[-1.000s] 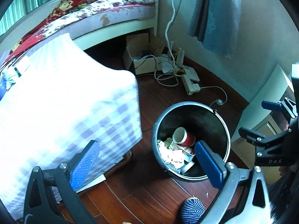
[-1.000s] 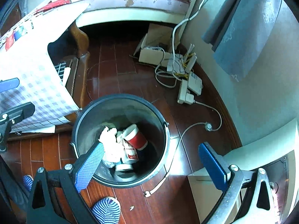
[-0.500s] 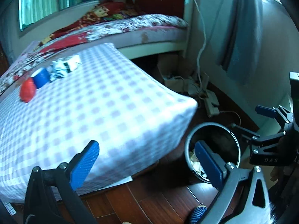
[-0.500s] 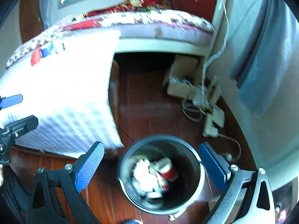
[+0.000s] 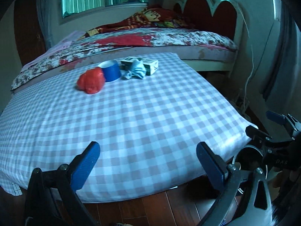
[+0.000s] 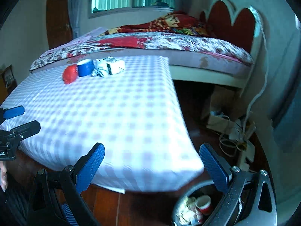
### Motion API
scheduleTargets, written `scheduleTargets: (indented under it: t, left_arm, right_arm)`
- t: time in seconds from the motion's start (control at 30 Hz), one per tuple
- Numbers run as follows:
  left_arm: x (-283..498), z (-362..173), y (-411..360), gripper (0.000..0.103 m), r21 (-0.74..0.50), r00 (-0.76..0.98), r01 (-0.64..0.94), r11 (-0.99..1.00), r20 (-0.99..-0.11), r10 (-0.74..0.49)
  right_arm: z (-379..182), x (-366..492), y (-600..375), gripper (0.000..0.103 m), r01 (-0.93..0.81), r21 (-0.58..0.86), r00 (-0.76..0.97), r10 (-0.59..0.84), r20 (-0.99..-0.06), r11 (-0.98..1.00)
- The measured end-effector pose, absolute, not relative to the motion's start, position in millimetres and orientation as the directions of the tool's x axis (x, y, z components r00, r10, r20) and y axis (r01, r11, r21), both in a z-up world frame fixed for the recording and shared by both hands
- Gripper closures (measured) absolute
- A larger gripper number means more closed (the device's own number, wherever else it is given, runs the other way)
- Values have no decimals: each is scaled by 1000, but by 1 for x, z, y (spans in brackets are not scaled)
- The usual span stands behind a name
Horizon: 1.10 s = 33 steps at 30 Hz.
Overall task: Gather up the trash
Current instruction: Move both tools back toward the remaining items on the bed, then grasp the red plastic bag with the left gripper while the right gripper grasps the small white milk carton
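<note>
At the far side of the checked tablecloth (image 5: 150, 116) lie a crumpled red bag (image 5: 91, 82), a blue tape roll (image 5: 111, 70), a pale blue crumpled wad (image 5: 135, 72) and a green-and-white carton (image 5: 145, 64). The right wrist view shows the same red bag (image 6: 70, 73), tape roll (image 6: 85, 67) and carton (image 6: 112, 65). My left gripper (image 5: 147, 162) is open and empty over the near table edge. My right gripper (image 6: 152, 163) is open and empty, above the black bin (image 6: 195, 205), which holds a red cup (image 6: 204, 204) and crumpled paper (image 6: 186, 211).
A bed with a floral cover (image 5: 160, 37) and red headboard (image 5: 208, 7) stands behind the table. Cables and a power strip (image 6: 244, 146) lie on the wooden floor (image 6: 143, 207) by the wall, beside a cardboard box (image 6: 218, 120). The bin rim (image 5: 244, 150) sits right of the table.
Both grippers have lifted and tilted up from over the bin toward the table top. The trash items on the cloth have come into view; the bin has dropped to the lower right.
</note>
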State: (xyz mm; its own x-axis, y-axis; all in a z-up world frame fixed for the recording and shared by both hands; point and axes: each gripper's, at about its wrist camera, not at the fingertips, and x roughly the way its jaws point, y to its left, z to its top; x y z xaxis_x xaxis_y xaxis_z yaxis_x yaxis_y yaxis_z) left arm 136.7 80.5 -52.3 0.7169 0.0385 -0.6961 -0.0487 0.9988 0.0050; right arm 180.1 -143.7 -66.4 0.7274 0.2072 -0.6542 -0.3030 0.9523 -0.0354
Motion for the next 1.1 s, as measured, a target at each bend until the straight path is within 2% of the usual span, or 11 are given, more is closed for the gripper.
scheduleTargets:
  t: [0.17,0.27,0.4,0.47,0.53,0.93,1.1]
  left_arm:
    - [149,-45,124,1,14,718,-128,992,-688,102]
    - [162,-46,144,1,22,712,-162,986,-689,132]
    - [188,-49,170,1,25,703,-203,979,-692,163]
    - [202,-52,180,1,28,699,-214,976,-694,173]
    - [218,-57,188,1,32,694,-226,974,-696,184]
    - [314,-88,221,3,-14,666,-235,972,-730,150]
    - [336,-93,231,3,-20,656,-262,965,-737,163]
  right_arm:
    - [-60,211,-92,1,-397,-30,675,270,-687,917]
    - [-54,236,-65,1,-458,6,650,339,-680,889]
    - [-49,276,-36,2,-479,-8,655,352,-669,878]
    - [-52,302,-27,10,-488,5,642,363,-675,873]
    - [-56,327,-20,24,-495,3,625,359,-693,869]
    - [-98,451,21,32,-536,-29,552,324,-768,844]
    - [-100,452,48,33,-646,-4,486,407,-773,763]
